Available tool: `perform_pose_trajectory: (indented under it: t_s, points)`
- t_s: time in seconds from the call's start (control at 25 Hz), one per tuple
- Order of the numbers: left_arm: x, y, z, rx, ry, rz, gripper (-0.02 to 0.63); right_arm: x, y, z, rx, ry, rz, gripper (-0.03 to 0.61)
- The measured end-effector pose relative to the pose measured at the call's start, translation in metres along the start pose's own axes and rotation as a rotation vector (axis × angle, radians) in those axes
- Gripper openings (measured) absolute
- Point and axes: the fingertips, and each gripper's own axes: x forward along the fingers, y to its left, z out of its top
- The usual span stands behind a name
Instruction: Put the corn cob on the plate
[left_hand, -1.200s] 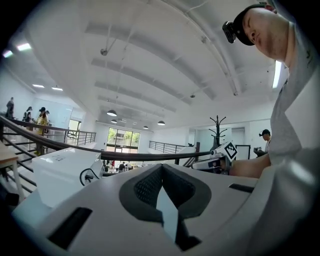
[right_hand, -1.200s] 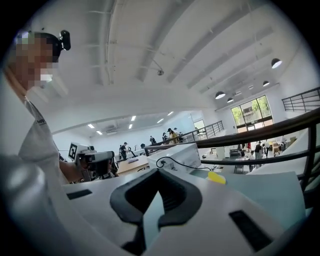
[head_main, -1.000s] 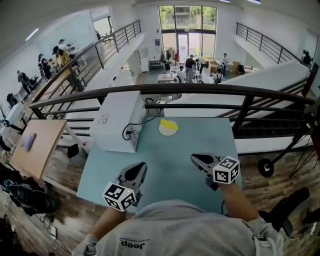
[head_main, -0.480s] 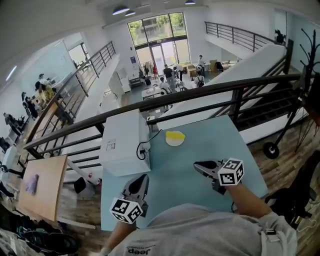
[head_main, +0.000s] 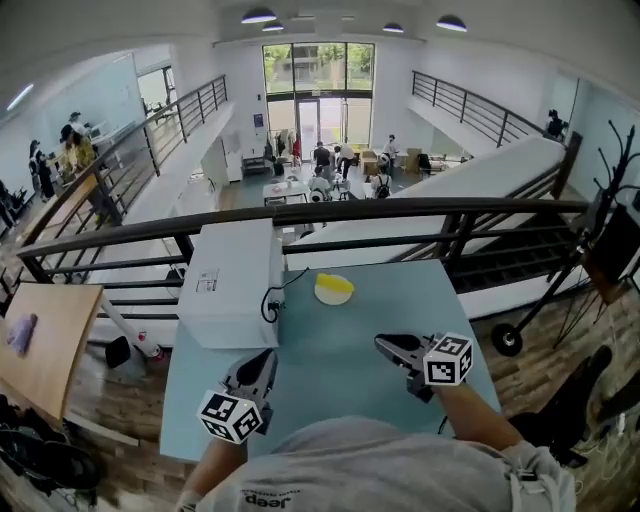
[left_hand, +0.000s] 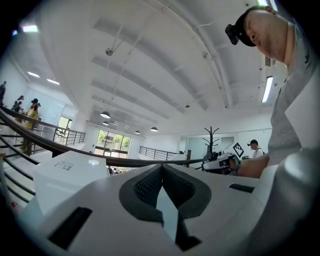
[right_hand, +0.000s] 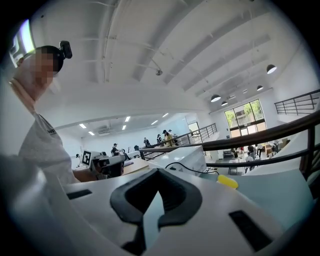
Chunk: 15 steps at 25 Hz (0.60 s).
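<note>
Corn cob lies on the plate at the desk's far edge, just beside the white box. My left gripper and right gripper are both pinched closed on nothing, hovering by the near edge (well apart from the plate, so the placing looks done to me).

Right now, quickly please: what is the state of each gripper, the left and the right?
Left gripper: closed, holding nothing.
Right gripper: closed, holding nothing.
</note>
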Motion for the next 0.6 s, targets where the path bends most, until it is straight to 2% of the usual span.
perform_pose_trajectory:
  t_s: [0.32, 0.6]
  points:
    - [0.005, -0.007, 0.002, 0.013, 0.033, 0.008, 0.017, -0.008, -0.016, -0.004, 0.059, -0.029, -0.001, 0.017]
    - [0.001, -0.009, 0.003, 0.011, 0.032, 0.036, 0.017, -0.001, -0.016, -0.004, 0.049, -0.018, 0.025, 0.017]
